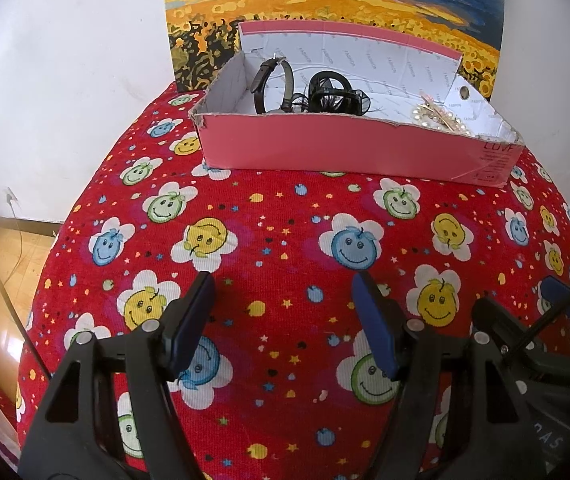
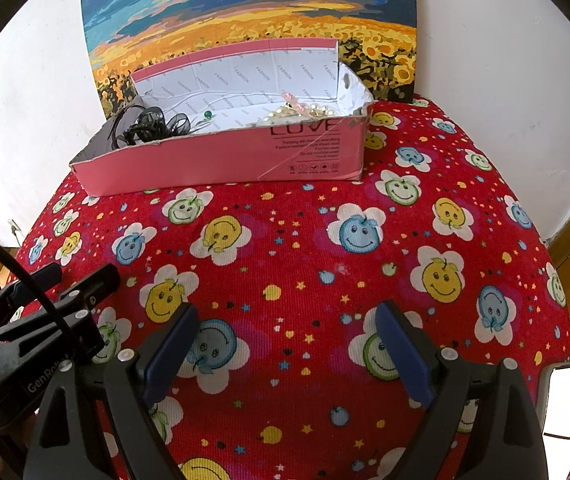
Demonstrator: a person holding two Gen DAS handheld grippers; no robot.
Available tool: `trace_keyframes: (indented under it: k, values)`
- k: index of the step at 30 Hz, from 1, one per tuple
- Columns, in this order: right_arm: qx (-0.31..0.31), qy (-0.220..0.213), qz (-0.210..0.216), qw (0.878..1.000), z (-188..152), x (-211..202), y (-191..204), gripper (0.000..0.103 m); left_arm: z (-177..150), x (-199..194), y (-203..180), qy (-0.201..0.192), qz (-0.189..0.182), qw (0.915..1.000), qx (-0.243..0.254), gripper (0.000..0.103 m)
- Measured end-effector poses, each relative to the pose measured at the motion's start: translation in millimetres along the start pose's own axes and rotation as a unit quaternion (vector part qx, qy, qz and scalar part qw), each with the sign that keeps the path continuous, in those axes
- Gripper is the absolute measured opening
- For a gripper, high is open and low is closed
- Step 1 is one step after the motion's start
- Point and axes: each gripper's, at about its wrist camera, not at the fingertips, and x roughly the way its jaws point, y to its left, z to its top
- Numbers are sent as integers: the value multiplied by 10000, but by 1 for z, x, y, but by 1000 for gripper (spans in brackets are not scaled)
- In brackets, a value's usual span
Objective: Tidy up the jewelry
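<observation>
The left tool [image 1: 285,320] hangs low in the frame with its dark blue pads spread apart and nothing between them, only the red cloth [image 1: 285,240] with its smiley-flower print below. The right tool [image 2: 287,350] stands wider still, also empty, over the same cloth; in its view the left tool shows again at the lower left edge, with a black cable looping over it.

Beyond both tools, in the upper middle of each frame, a pink cardboard box [image 1: 345,148] sits on the tabletop near the far edge, its front wall torn along the top and printed "LOVE" at one end. Inside it, at the left end in the left wrist view, lies a black watch [image 1: 275,84] with its strap curled up, touching a tangle of black hair accessories [image 1: 335,92]. At the box's right end rests a pile of pearl and gold-coloured jewelry [image 1: 441,116], well apart from the black things. A small green bead [image 2: 207,113] lies between them in the right wrist view.

Behind the box a sunflower-field painting [image 2: 245,12] leans on the white wall. A white phone [image 2: 565,396] shows at the lower right edge.
</observation>
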Motion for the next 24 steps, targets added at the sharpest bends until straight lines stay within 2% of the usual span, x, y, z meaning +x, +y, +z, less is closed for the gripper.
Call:
trace_keyframes:
  k: [24]
  values:
    - [-5,1,-4,10000,0,0,0,92,1,0,0,52,0,10000,-38,64]
